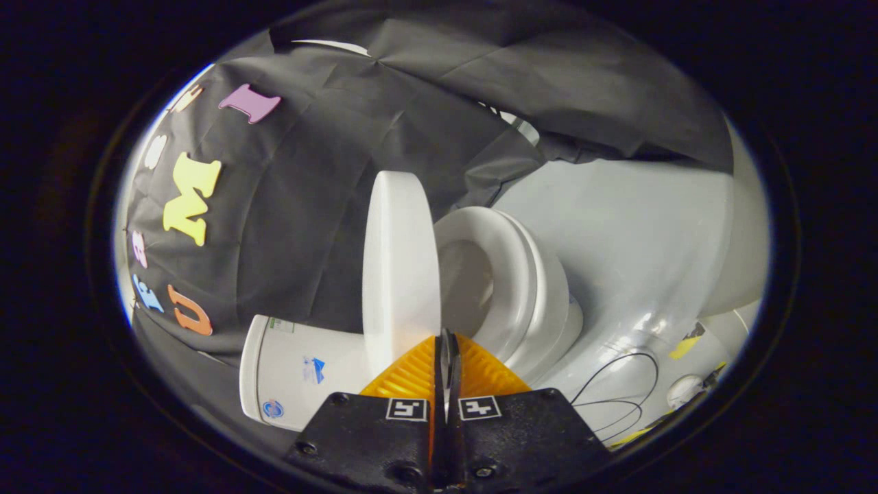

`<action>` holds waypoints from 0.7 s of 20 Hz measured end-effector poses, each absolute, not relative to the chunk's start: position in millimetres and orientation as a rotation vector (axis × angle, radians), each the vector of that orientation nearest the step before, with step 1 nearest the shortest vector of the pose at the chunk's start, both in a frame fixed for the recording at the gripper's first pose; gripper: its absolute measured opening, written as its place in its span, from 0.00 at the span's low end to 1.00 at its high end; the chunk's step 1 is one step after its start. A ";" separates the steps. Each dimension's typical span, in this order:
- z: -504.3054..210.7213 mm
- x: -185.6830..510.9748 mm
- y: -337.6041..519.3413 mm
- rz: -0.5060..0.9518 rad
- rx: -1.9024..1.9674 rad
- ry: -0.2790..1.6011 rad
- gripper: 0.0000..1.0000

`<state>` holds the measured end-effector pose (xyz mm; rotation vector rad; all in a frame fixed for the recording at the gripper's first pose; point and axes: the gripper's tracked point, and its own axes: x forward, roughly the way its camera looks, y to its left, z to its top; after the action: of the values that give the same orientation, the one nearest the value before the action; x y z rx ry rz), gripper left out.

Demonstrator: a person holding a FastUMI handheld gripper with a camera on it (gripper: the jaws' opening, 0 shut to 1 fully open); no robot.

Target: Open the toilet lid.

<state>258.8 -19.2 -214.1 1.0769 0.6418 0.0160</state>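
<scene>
Gripper view: gripper point(447, 343) fingers pinched together, touching smooth raised lid point(400, 267).

We can read no words: the stickers on the toilet tank point(295, 374) are too small, and the gripper point(447, 343) carries only coded square markers.

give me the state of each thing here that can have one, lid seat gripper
toilet lid: raised, swung away from the seat, its edge just ahead of the fingertips
toilet seat: down on the bowl, uncovered
gripper: fingers closed together, nothing visibly pinched between them
</scene>
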 end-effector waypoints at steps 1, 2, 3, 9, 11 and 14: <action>-211.9 258.0 -16.6 0.022 1.069 0.642 0.04; -207.8 257.7 -15.6 0.030 1.061 0.639 0.04; -201.8 257.6 -13.7 0.039 1.054 0.633 0.04; -176.0 256.0 -2.5 0.059 0.987 0.605 0.04; -168.7 255.0 3.3 0.060 0.968 0.602 0.04; -158.7 254.6 9.4 0.055 0.924 0.593 0.04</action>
<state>254.6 9.4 -158.7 0.9241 0.5926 0.0548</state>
